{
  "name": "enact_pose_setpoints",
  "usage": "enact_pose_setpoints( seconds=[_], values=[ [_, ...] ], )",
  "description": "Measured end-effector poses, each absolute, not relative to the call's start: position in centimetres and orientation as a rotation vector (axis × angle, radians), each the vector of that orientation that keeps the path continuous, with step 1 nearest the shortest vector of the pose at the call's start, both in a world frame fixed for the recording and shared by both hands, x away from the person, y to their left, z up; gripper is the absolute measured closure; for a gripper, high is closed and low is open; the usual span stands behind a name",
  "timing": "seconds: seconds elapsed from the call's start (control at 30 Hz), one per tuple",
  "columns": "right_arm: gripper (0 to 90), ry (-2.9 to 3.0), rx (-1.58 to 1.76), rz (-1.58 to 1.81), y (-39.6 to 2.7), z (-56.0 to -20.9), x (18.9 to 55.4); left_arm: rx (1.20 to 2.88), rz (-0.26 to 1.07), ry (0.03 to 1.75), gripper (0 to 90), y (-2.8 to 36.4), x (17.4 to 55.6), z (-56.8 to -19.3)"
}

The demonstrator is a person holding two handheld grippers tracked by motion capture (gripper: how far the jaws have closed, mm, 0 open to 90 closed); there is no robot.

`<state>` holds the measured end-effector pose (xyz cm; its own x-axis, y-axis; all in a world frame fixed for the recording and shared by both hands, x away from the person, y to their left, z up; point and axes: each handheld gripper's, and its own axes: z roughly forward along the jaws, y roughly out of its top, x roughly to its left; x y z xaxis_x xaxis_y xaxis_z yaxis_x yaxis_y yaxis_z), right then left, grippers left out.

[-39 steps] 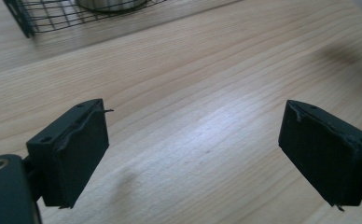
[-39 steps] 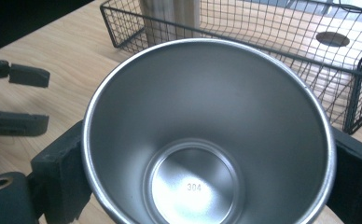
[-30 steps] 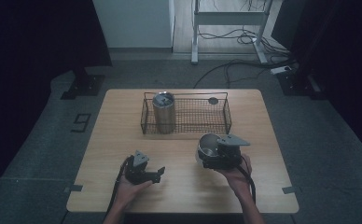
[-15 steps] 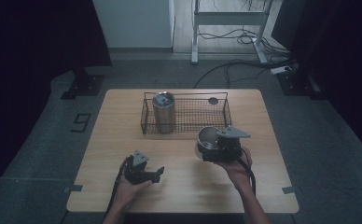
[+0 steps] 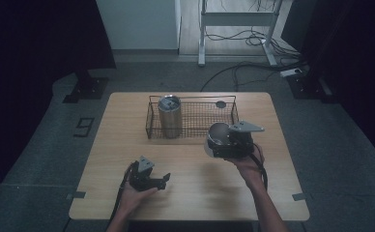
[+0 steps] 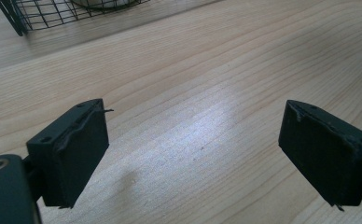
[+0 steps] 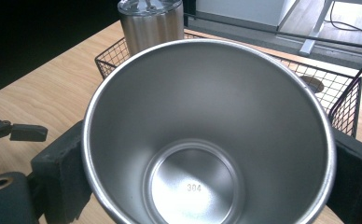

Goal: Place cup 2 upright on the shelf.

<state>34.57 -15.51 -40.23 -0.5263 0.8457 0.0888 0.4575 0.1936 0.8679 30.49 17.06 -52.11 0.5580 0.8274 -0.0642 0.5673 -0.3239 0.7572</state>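
Right tongs (image 7: 207, 158) clamp steel cup (image 7: 207, 121) between jaws.

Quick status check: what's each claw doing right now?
Left claw: open, empty, low over the table.
Right claw: shut on the steel cup.

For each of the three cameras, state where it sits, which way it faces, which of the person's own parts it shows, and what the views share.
High view: above the person's side, facing forward and down at the table; shows both forearms, left gripper and right gripper.
Left gripper view: on the left gripper, facing bare tabletop between open jaws.
Right gripper view: on the right gripper, facing into the steel cup its jaws clamp.
Shared: the wire basket and the lidded tumbler.
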Motion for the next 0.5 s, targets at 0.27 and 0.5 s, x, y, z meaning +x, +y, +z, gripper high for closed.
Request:
enact_pose_setpoints(
  seconds=[0.27, 0.5],
  values=[
    [6.6, 2.066, 1.208, 1.276, -15.8, -39.7, 35.5, 2.028, 0.434, 1.133, 8.5, 17.1, 30.5, -52.2],
    [6.6, 2.061, 1.206, 1.26, -16.1, -39.3, 36.2, 2.039, 0.432, 1.129, 8.5, 17.0, 30.5, -52.3]
  ],
)
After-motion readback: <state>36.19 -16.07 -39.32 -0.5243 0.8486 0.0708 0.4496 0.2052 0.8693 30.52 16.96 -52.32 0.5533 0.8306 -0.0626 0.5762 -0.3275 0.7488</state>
